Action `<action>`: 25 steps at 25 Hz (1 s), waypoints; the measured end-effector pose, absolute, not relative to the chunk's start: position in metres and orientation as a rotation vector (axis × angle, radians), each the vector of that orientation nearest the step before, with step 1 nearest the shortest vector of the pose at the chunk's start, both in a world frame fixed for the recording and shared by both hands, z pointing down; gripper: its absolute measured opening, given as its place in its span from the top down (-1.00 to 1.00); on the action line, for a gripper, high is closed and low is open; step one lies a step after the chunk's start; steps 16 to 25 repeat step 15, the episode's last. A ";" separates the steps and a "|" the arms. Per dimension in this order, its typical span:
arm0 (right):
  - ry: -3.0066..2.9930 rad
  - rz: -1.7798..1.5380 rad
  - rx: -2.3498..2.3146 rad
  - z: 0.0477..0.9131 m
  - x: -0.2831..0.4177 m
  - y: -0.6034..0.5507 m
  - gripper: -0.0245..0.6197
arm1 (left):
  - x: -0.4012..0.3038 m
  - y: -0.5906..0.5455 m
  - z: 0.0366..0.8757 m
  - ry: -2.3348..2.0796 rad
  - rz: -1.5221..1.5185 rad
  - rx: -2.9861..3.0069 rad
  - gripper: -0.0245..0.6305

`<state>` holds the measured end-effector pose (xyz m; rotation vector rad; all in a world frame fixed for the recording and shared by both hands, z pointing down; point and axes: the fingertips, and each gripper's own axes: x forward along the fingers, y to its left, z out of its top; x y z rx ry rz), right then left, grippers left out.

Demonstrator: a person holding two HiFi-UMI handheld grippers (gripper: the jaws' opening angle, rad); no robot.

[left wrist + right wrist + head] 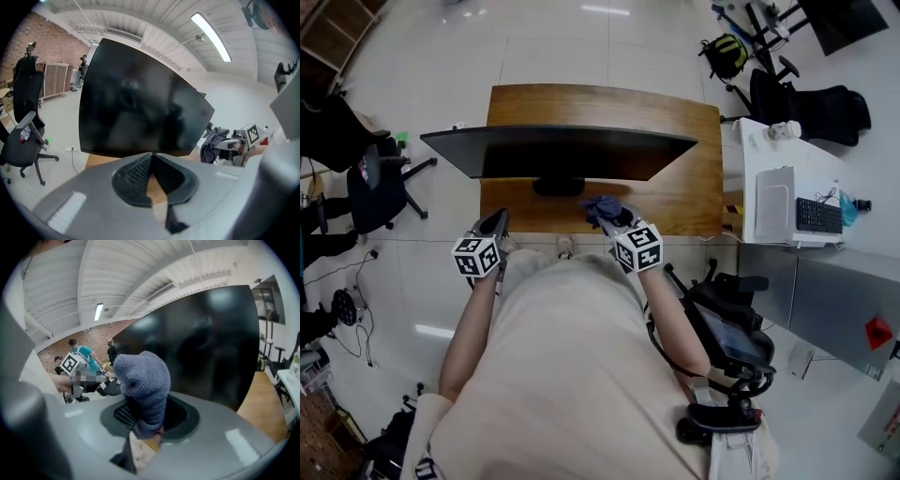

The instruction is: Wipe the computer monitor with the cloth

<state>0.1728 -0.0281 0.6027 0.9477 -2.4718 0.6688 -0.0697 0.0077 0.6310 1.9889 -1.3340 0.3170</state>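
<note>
Over front edge of brown wooden table (694, 202), before black computer monitor (562, 150): blue-grey fleecy cloth (143, 378) pinched in right gripper (146, 420) fingers (123, 414); left gripper (152, 157) fingers (136, 173) together, empty. Approach step, likely. Next: press cloth to screen, sweep.

The wooden desk (609, 103), standing on pale floor tiles (581, 37), bears the black monitor (562, 152) on its dark base (558, 187).

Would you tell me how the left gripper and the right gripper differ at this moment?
The right gripper is shut on the blue-grey cloth, while the left gripper has its jaws together on nothing. In the head view, the right gripper sits to the right of the stand of the monitor, and the left gripper sits to its left. Both point at the dark monitor.
</note>
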 end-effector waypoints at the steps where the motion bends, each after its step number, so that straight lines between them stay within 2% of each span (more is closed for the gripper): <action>1: -2.475 0.670 0.945 0.602 0.173 -0.028 0.60 | -0.068 0.009 0.632 -1.333 0.318 1.988 0.98; 25: -2.465 0.710 0.989 0.608 0.196 -0.029 0.60 | -0.054 0.008 0.634 -1.323 0.332 1.996 0.98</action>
